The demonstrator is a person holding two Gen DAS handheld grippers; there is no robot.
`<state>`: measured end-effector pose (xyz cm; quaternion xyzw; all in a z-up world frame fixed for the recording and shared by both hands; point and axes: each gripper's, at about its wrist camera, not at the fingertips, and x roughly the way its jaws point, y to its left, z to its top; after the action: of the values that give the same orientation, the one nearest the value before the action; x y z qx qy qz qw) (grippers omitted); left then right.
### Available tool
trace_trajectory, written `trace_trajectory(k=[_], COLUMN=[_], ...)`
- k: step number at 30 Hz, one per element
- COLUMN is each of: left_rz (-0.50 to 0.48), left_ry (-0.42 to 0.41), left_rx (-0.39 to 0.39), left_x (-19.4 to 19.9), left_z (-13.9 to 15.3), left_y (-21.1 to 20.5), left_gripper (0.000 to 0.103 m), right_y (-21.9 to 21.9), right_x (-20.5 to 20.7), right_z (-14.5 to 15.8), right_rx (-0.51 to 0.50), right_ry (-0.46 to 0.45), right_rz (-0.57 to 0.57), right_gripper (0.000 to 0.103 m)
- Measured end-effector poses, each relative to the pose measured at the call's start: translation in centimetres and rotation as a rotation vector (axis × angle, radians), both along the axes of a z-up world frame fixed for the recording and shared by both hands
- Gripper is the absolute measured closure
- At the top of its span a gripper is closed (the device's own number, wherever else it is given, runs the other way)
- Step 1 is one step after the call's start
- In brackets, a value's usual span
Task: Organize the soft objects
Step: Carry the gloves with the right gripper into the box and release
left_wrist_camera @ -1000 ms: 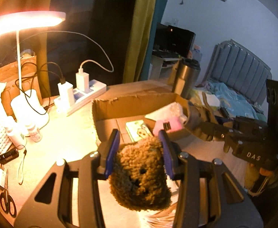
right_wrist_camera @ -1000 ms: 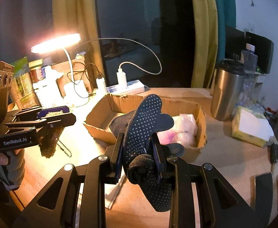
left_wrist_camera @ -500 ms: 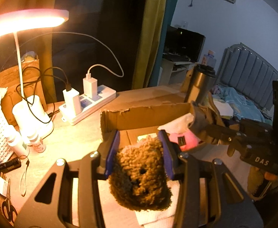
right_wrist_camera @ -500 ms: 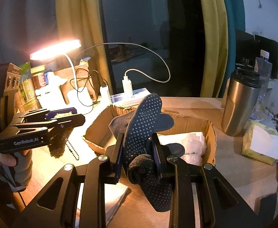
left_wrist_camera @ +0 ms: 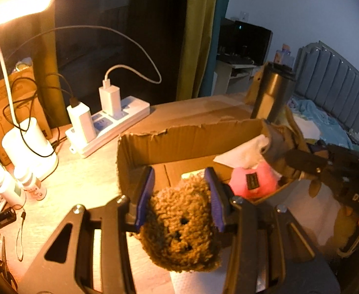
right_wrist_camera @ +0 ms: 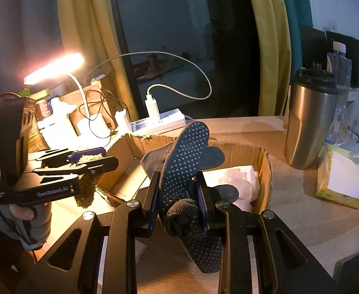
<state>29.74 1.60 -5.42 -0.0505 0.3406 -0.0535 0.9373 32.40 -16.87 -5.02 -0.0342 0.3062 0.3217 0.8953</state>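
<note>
Left hand-held gripper [left_wrist_camera: 181, 196] clamps a brown curly plush toy [left_wrist_camera: 181, 227] at the cardboard box [left_wrist_camera: 186, 139]; right hand-held gripper [right_wrist_camera: 177, 201] pinches a dotted dark glove [right_wrist_camera: 189, 152] over it.

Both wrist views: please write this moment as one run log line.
left tool: holds brown plush toy | right tool: holds dotted sock | cardboard box: not yet loaded

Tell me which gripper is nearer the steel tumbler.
Right. The right gripper, shut on the dotted sock, sits beside the steel tumbler; the left gripper is across the cardboard box.
</note>
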Motion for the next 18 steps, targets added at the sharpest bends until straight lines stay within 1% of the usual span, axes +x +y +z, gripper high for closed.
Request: trace_trajectory(k=[5,6,8,15,16,18], left_rz=[0.022,0.024,0.026,0.030,0.031,0.030], left_ry=[0.034,0.043,0.058,0.040,0.034,0.024], left_rx=[0.002,0.000,-0.003,-0.015,-0.017,-0.022], left_x=[1.3,1.4,1.6,1.0,0.8,0.5], left_z=[-1.2,-1.3,-1.6,-0.9,-0.7,-0.4], left_y=[0.0,0.1,0.0,0.6,0.8,1.2], left_gripper=[0.056,0.051,0.050,0.048,0.038,0.023], right_y=[-0.2,-0.2,0.0,0.5,0.7,1.1], right_x=[0.4,0.4,0.5,0.1,0.0,-0.2], right_z=[-0.4,-0.4,-0.3,0.2,0.3,0.7], right_rx=[-0.002,-0.003,-0.007,-0.014,-0.015,-0.016], right_ry=[0.010,0.009,0.008,-0.006,-0.009,-0.017], right_rz=[-0.008,-0.009,-0.011,-0.001,0.002,0.007], right_gripper=[0.074,0.075,0.074,0.074,0.075,0.074])
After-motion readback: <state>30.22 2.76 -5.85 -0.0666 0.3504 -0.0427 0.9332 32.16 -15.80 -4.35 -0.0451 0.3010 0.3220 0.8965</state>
